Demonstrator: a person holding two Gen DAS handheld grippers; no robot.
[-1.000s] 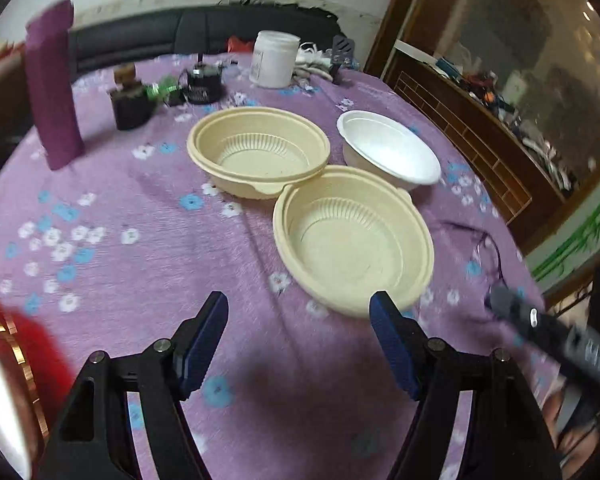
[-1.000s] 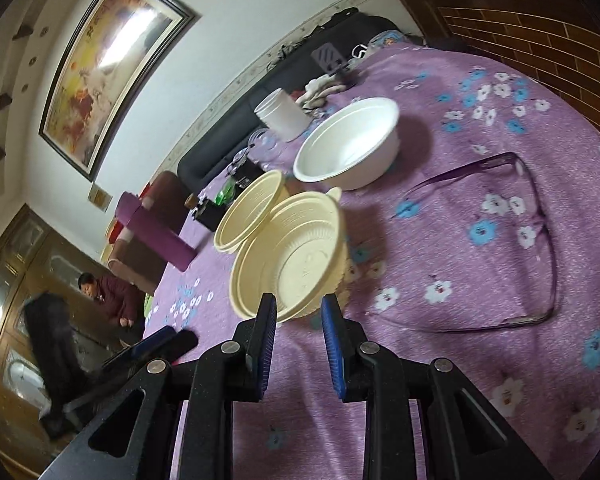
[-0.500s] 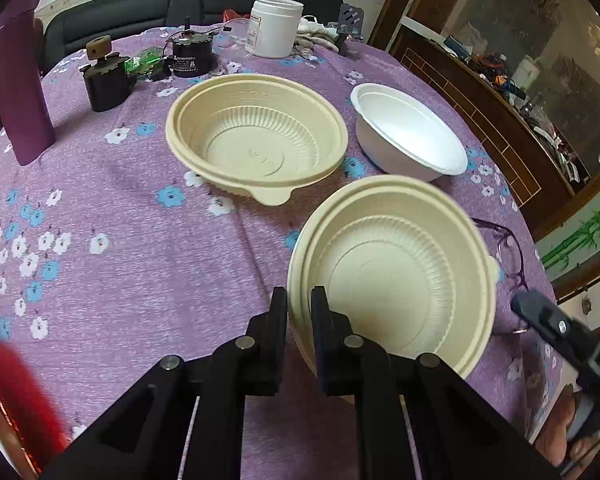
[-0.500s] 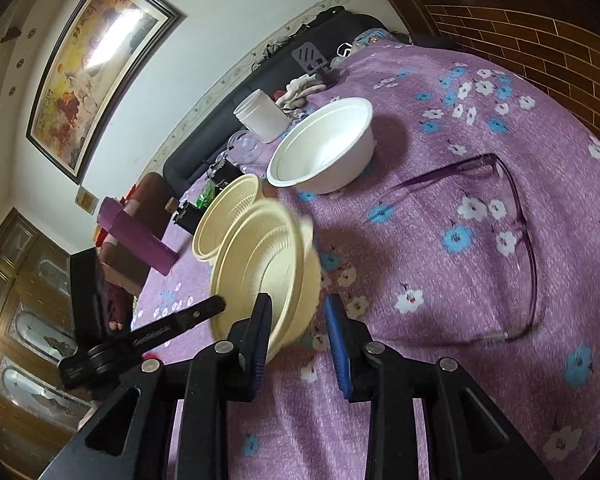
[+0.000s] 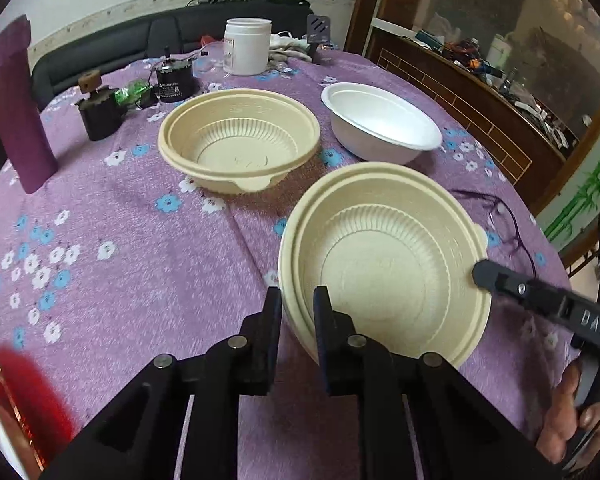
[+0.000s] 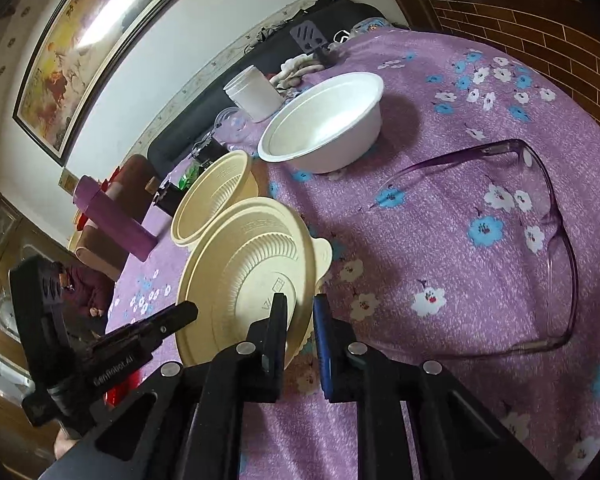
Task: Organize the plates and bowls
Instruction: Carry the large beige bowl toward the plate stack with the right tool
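**Technician:** Purple flowered cloth point(image 5: 112, 272) covers the round table, so treat the surface as soft and liable to drag. Check your grips first.

**Operator:** Left gripper point(image 5: 297, 309)?

**Technician:** Your left gripper is clamped on the near rim of the near cream bowl point(image 5: 384, 264), one finger inside, one outside. Your right gripper point(image 6: 300, 316) has just been closing and now pinches the opposite rim of that bowl, which is tipped off the cloth between the two tools.

**Operator:** Where does it go?

**Technician:** Most likely into the second cream bowl point(image 5: 240, 140), which rests upright further back, just left of the white bowl point(image 5: 380, 120). Level the held bowl before you carry it. Centre it over the second bowl, lower straight, then release both sides together. Keep clear of the glasses point(image 6: 540, 240) lying to your right.
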